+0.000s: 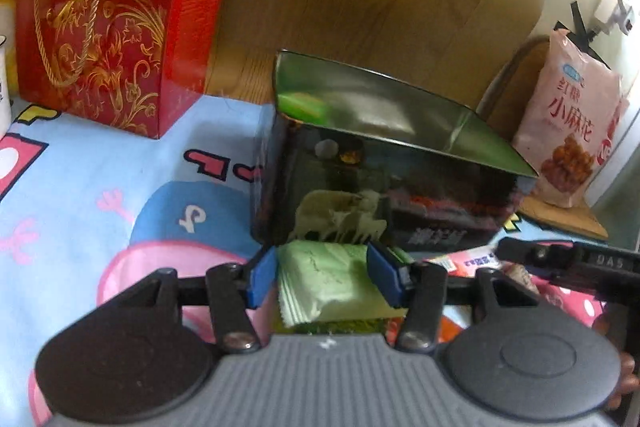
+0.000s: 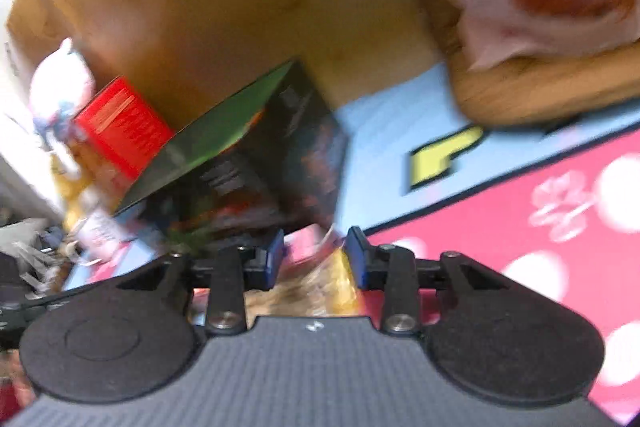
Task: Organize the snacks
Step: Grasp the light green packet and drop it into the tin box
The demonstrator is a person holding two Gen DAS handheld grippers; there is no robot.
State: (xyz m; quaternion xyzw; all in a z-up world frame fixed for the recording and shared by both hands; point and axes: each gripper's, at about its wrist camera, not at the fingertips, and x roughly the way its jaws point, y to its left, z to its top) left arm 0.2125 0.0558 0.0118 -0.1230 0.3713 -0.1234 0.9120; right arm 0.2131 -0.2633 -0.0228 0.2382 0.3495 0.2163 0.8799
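Observation:
My left gripper (image 1: 322, 273) is shut on a pale green snack packet (image 1: 326, 277), held just in front of a dark open box (image 1: 384, 187) with a shiny lining and sheep on its side. The right gripper's body (image 1: 568, 263) shows at the right of the left wrist view. In the blurred right wrist view my right gripper (image 2: 314, 255) is shut on a pink and yellow snack packet (image 2: 320, 267), with the dark box (image 2: 260, 163) just ahead to the left.
A red gift box (image 1: 116, 15) with a gold rope handle stands at the back left. A pink snack bag (image 1: 568, 123) leans on a wooden board (image 2: 540, 91) at the right. A cartoon cloth (image 1: 100, 187) covers the table. A wooden wall is behind.

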